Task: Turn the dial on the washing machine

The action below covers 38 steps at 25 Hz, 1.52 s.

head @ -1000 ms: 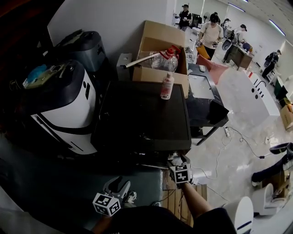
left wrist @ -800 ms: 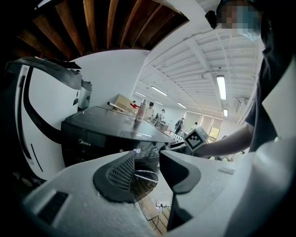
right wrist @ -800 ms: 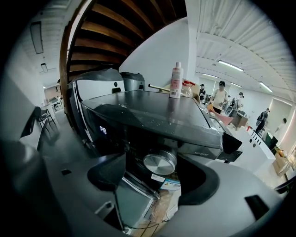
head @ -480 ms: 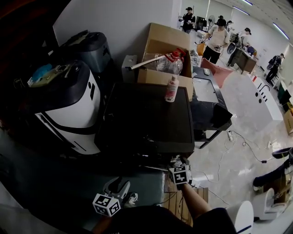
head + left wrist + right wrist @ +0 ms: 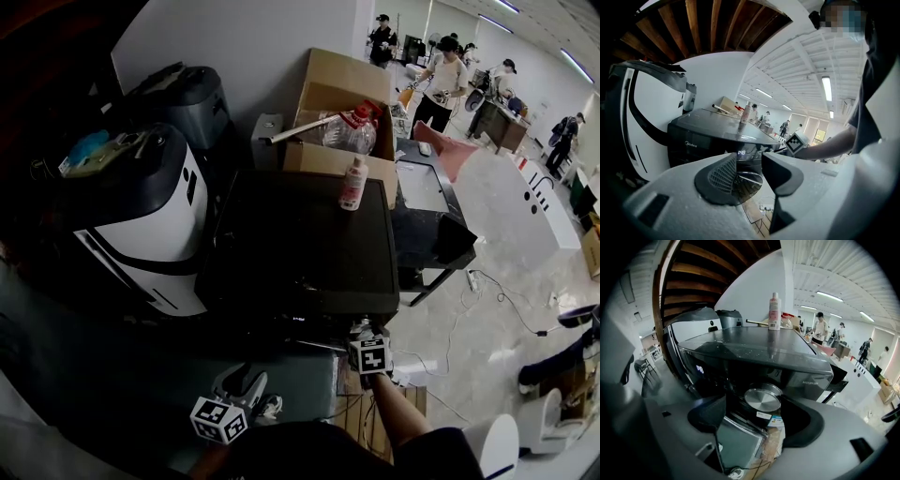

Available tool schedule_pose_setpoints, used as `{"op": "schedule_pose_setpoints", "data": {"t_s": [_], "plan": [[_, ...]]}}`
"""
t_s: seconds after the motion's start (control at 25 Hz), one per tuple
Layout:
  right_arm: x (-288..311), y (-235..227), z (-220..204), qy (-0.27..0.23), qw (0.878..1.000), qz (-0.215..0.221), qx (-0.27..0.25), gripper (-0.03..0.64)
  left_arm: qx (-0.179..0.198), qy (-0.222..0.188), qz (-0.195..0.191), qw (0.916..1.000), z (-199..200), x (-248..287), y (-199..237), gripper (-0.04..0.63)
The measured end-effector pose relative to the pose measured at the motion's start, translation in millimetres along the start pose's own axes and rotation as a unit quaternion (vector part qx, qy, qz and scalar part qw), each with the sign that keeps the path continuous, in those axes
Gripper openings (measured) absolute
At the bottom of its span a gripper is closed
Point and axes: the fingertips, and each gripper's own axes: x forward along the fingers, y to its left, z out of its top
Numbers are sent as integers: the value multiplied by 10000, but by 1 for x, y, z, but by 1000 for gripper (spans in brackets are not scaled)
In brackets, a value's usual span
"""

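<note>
The right gripper (image 5: 362,330) is raised to the front of the black washing machine (image 5: 300,244), with the person's bare right forearm (image 5: 401,414) stretched out straight behind it. In the right gripper view its 2 jaws stand apart, and the silver dial (image 5: 762,399) sits just ahead, between their tips. It lies close beside the right jaw, with a gap on the left, and is not clamped. A pink-labelled bottle (image 5: 774,311) stands upright on the machine's top, far beyond the jaws. The left gripper (image 5: 241,377) hangs low, down and to the left of the right one and well short of the machine. Its jaws are slightly parted and hold nothing.
</note>
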Motion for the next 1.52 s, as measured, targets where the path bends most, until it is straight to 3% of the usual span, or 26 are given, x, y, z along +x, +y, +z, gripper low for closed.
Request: {"op": "schedule_pose_setpoints", "data": {"t_s": [0.64, 1.2, 1.52], "plan": [[11, -6, -11, 163, 9984, 36, 535, 348, -53, -19, 170, 9998, -2, -13, 4, 163], [10, -7, -10, 82, 9983, -16, 578, 342, -25, 33, 119, 9999, 1, -10, 6, 163], [-12, -9, 3, -367, 9957, -267, 806, 334, 64, 49, -88, 9999, 8, -1, 15, 163]]}}
